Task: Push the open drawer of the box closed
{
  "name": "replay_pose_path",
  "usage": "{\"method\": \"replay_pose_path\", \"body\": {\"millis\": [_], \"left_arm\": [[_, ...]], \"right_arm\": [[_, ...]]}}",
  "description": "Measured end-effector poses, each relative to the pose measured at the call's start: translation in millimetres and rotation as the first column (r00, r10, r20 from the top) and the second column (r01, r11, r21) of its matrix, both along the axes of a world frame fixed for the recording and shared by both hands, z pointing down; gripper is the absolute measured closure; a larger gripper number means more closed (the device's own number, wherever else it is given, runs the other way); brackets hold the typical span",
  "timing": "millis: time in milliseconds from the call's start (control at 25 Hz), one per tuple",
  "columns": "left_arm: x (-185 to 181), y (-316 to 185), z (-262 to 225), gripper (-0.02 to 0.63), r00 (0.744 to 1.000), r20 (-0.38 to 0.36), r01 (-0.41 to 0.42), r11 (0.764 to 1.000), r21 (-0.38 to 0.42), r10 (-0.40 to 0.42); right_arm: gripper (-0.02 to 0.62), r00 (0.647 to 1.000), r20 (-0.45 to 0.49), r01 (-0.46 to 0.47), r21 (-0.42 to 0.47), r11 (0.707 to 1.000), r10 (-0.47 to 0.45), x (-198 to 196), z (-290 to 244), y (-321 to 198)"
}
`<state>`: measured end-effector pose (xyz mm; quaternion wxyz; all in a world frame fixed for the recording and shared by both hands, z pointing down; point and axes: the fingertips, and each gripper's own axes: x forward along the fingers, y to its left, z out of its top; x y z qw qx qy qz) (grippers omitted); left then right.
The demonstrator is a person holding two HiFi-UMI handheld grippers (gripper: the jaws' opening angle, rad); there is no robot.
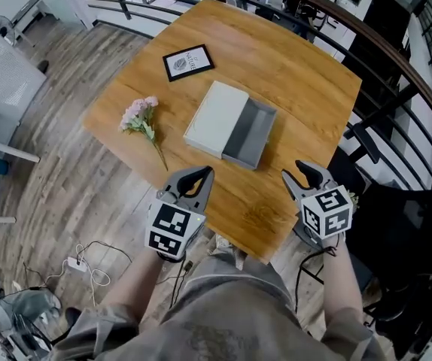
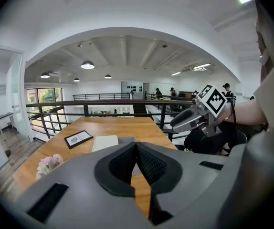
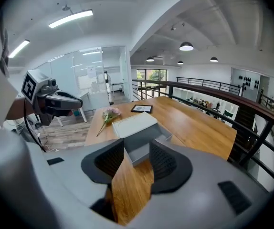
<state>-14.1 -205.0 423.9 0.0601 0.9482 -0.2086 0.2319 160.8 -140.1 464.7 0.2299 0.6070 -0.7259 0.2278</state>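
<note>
A white box [image 1: 216,116] lies in the middle of the wooden table [image 1: 291,74], its grey drawer [image 1: 252,134] pulled out toward the near right and empty. My left gripper [image 1: 201,174] hovers over the near table edge, short of the box, with its pads [image 2: 146,163] meeting at the tips and nothing between them. To the right of it, my right gripper [image 1: 306,171] stands open near the table's edge, a little short of the drawer. In the right gripper view the drawer [image 3: 144,146] shows through the gap between the jaws, with the box [image 3: 134,122] behind it.
A black picture frame [image 1: 188,62] lies beyond the box. A pink flower sprig [image 1: 142,117] lies left of it. A dark metal railing [image 1: 381,51] runs round the far and right sides of the table. Cables [image 1: 88,265] lie on the wooden floor at the left.
</note>
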Motion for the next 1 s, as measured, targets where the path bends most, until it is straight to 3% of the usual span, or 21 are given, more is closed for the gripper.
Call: {"method": "replay_pose_path", "body": {"millis": [440, 1000], "left_arm": [[16.0, -16.5, 34.9, 0.591, 0.990, 0.100, 0.110, 0.992, -0.063, -0.103], [27.2, -20.8, 86.9, 0.591, 0.947, 0.190, 0.288, 0.948, -0.137, -0.260]], "right_arm": [[0.411, 0.988, 0.020, 0.155, -0.104, 0.982, -0.153, 19.6, 58.9, -35.9], [0.414, 0.932, -0.015, 0.350, -0.232, 0.908, -0.363, 45.0, 139.9, -79.4]]}}
